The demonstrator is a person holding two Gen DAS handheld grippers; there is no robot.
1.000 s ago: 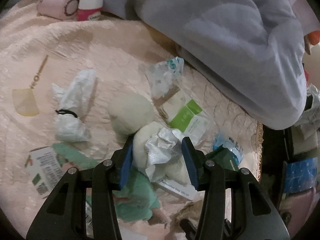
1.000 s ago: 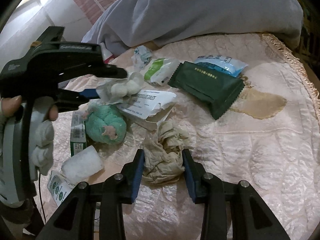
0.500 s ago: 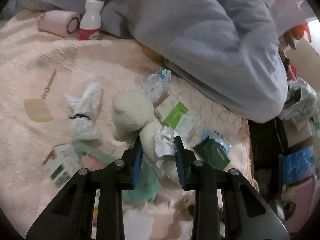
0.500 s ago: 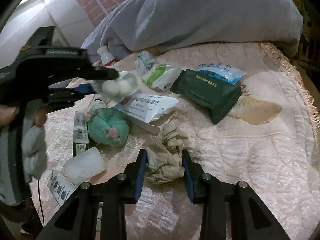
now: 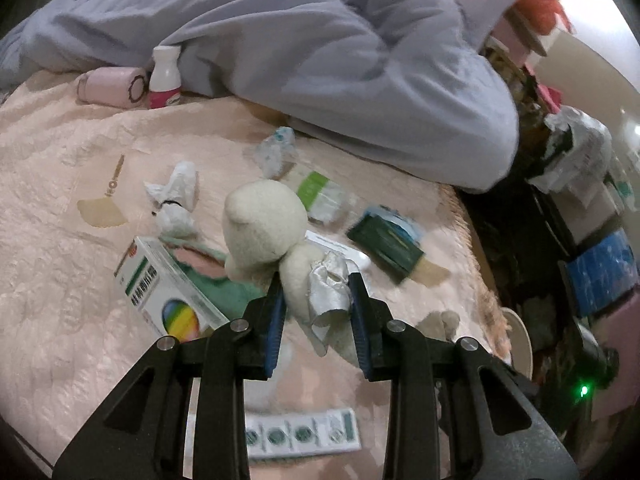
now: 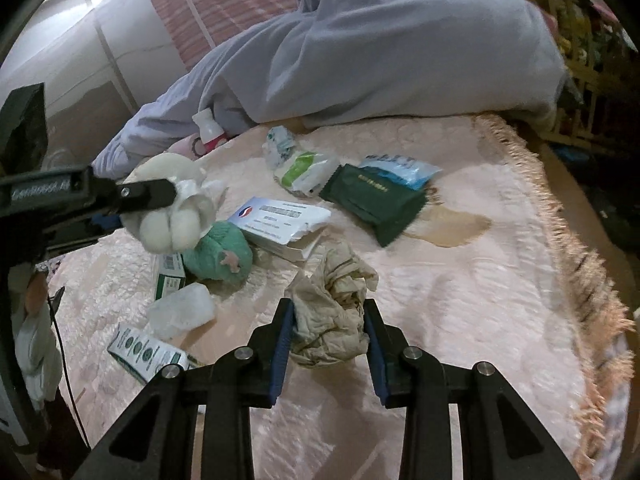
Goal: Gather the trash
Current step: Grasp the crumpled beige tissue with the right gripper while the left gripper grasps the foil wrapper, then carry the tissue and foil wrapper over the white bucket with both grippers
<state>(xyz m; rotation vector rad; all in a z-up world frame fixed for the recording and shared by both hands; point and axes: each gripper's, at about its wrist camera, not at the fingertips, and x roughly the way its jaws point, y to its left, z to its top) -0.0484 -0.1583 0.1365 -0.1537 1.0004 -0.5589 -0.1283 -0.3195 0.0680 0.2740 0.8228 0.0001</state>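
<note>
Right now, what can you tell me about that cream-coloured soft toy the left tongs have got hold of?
The cream soft toy is a fuzzy plush figure with a round head, small ear bumps and a paler body. The left tongs are shut on its body together with a crumpled silvery wrapper pressed against it. In the right wrist view it hangs lifted above the pink bedspread, over a green knitted bundle.

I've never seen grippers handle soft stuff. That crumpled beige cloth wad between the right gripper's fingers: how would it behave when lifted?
The crumpled beige cloth wad looks floppy: its deep irregular folds suggest it will squash between the right gripper rather than resist. It is probably light for its bulk. Loose ends may droop or trail off the pink quilted bedspread; rolling seems unlikely.
</note>
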